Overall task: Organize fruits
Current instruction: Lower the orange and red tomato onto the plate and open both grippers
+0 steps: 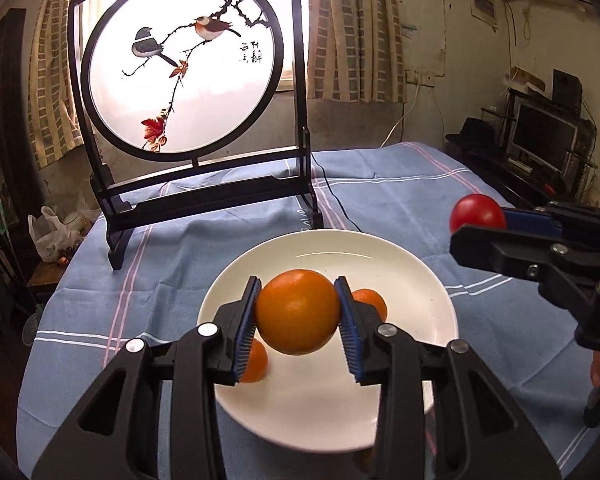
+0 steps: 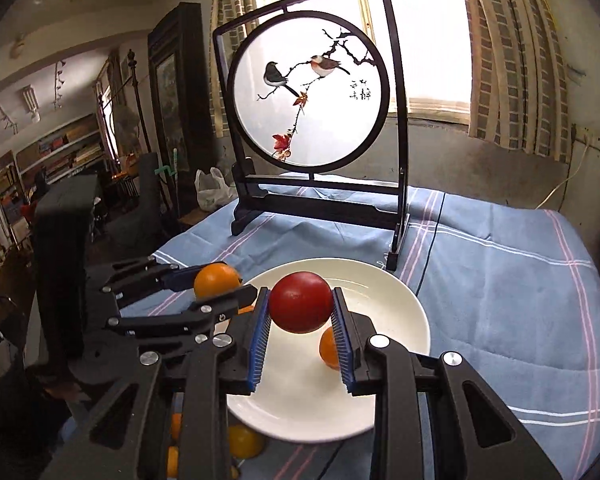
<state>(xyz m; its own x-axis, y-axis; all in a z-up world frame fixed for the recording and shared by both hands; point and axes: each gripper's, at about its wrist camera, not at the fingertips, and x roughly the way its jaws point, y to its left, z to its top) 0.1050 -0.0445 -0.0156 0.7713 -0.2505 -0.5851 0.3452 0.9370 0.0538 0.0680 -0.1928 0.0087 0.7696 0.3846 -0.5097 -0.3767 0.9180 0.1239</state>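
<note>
Now the left gripper (image 1: 298, 312) pinches a large round orange (image 1: 298, 311) between its jaws, frame centre, above the white ceramic plate (image 1: 400, 276); the right gripper (image 2: 300, 309) clamps a red tomato (image 2: 301, 302) over 2 small tangerines (image 2: 329, 348).

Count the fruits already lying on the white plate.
2: both small oranges on the plate, one behind the left gripper, another beneath its left finger. More may be hidden behind the held orange.

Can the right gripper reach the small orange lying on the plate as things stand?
Probably not yet: the right gripper is shut on a red fruit, so its fingers are full. The small orange lies just below on the plate, otherwise unobstructed.
</note>
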